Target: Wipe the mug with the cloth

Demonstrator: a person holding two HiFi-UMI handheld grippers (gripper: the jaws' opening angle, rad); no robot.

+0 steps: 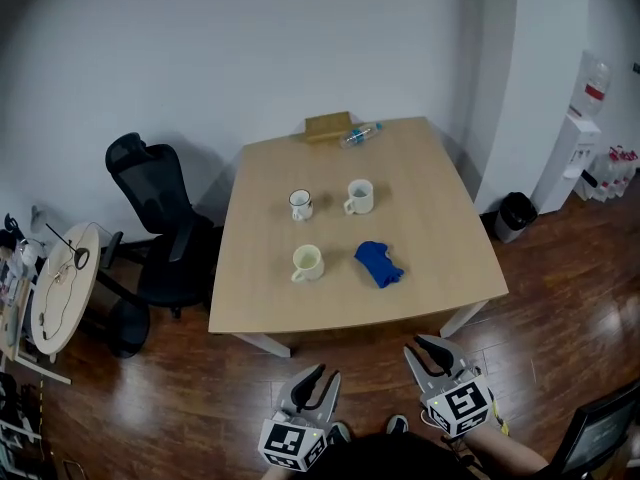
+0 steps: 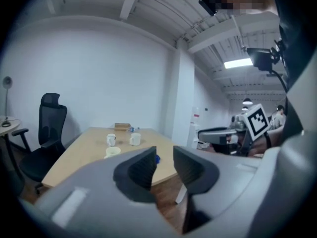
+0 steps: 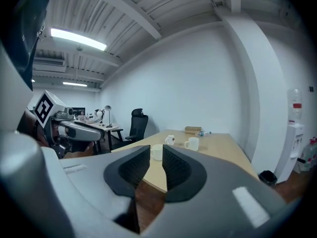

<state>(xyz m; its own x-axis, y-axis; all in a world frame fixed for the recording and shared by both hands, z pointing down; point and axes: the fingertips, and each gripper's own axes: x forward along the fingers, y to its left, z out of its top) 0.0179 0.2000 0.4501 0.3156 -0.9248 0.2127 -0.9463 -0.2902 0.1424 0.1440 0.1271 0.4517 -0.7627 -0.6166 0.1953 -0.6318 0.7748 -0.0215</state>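
Three mugs stand on the wooden table (image 1: pixel 430 198): a patterned one (image 1: pixel 301 204), a white one (image 1: pixel 360 196) and a cream one (image 1: pixel 307 262) nearer me. A crumpled blue cloth (image 1: pixel 379 263) lies to the right of the cream mug. Both grippers hang below the table's near edge, well short of it, over the floor. My left gripper (image 1: pixel 327 373) is open by a small gap with nothing between its jaws (image 2: pixel 165 165). My right gripper (image 1: pixel 424 345) is shut and empty (image 3: pixel 156 165). The right gripper view shows the cream mug (image 3: pixel 157 151) just beyond the jaws.
A wooden box (image 1: pixel 328 126) and a plastic bottle (image 1: pixel 360 134) lie at the table's far edge. A black office chair (image 1: pixel 160 218) and a round side table (image 1: pixel 62 288) stand at the left. At the right are a black bin (image 1: pixel 515 215) and a water dispenser (image 1: pixel 575 158).
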